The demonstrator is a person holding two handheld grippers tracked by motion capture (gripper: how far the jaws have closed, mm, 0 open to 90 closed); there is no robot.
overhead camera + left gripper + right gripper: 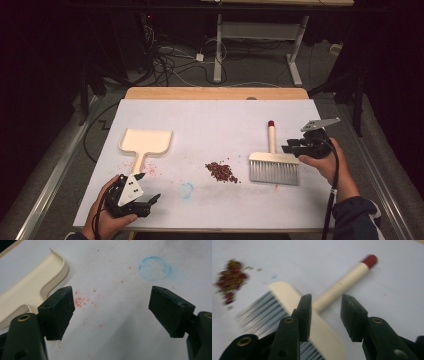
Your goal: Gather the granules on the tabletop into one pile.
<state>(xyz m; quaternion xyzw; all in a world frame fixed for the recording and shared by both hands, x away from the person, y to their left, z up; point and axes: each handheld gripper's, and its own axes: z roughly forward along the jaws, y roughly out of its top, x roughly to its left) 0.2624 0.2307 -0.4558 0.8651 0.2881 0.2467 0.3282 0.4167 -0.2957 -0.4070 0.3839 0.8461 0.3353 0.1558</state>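
Crumbs (221,171) sat mid-table, unswept. Right gripper (325,315), jaws wide, was lined up on the brush (273,164) handle; left gripper (112,312), wide too, near the dustpan (145,142). Nothing grabbed yet.

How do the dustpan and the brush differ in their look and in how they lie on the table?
The dustpan lies at the table's left, near the left gripper; the brush lies at the right, by the right gripper. The dustpan's handle points toward the person; the brush's handle points away. The dustpan is cream all over; the brush has grey bristles and a red handle tip. Both lie flat, untouched, and share a cream colour.
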